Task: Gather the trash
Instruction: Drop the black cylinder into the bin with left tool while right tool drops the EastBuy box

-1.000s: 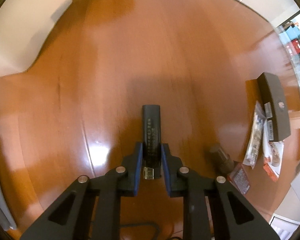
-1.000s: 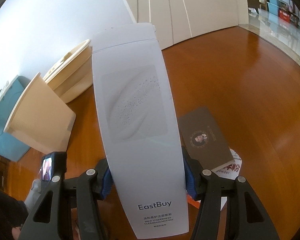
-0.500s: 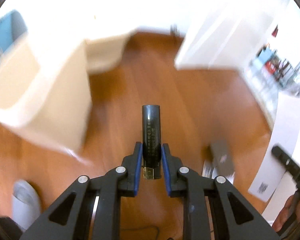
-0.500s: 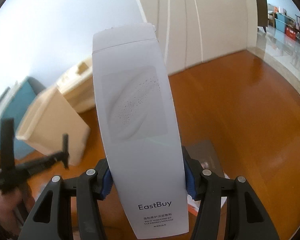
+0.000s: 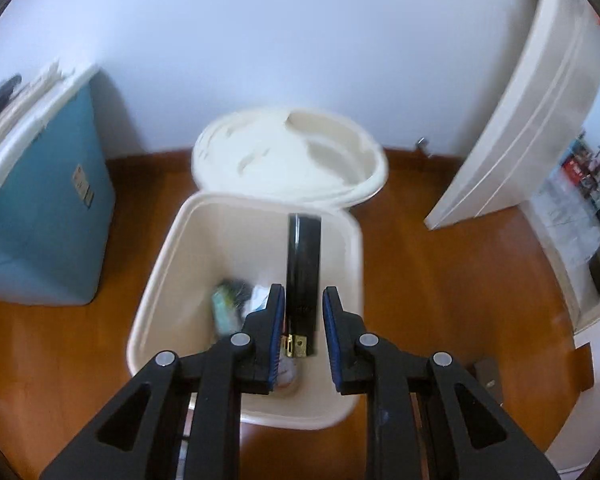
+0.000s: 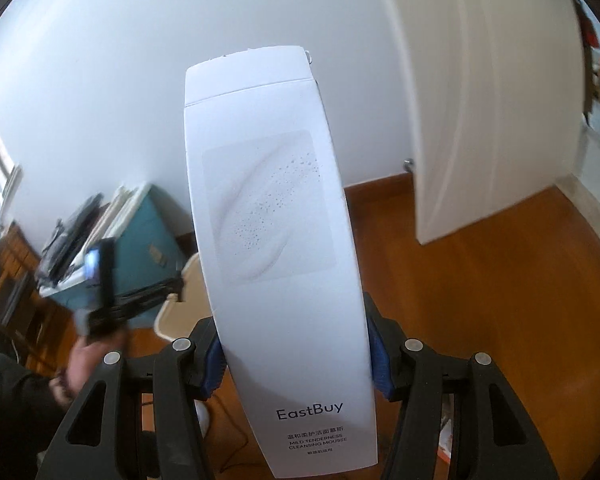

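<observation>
Raised from the floor, the left gripper (image 5: 303,312) is now held over the open bin (image 5: 160,256). Its jaws are opening around the black tube (image 5: 303,256), a gap showing on one side. The white carton (image 6: 276,240) is clamped in the right gripper (image 6: 296,364).

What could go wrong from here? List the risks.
1. The left gripper is opening over the cream plastic bin; the black tube sits near the rim and could bounce out.
2. The tall white carton in the right gripper could hit the bin's raised lid.
</observation>
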`<state>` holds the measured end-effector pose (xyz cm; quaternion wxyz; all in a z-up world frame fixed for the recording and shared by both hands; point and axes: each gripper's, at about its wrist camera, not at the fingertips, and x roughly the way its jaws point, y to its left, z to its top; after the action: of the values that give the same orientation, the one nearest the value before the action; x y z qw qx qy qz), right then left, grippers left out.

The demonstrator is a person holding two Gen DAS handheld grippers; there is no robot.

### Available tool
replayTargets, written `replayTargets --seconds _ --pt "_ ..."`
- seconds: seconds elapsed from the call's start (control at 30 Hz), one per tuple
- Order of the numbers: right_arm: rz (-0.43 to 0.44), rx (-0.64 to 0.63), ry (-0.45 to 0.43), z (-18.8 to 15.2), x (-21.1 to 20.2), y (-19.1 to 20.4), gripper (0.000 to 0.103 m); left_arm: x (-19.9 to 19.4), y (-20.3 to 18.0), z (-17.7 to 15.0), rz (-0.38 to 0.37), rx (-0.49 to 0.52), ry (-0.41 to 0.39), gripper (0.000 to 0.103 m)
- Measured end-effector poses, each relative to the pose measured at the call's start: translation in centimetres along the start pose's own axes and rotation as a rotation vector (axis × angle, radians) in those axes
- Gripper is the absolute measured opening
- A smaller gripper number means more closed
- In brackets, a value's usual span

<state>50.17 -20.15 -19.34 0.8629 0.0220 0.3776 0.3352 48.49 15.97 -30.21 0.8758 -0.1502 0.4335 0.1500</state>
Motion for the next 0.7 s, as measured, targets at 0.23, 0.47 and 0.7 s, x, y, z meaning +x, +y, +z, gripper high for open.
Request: replayTargets --seconds 0.23,0.47,0.7 --pt "0.046 0.000 0.084 1.3 4.9 5.6 0.061 -3.0 5.0 -1.0 -0.014 -0.127 -0.061 0.032" --pt "0.101 0.067 0.198 2.5 18.4 12.1 0.061 -7.9 12.3 -3.3 0.044 -0.410 -0.145 0.035" --pt "0.036 0.109 0.289 0.6 29.8 15.6 0.061 -7.2 14.4 -4.1 0.030 -0.460 -0.116 0.035"
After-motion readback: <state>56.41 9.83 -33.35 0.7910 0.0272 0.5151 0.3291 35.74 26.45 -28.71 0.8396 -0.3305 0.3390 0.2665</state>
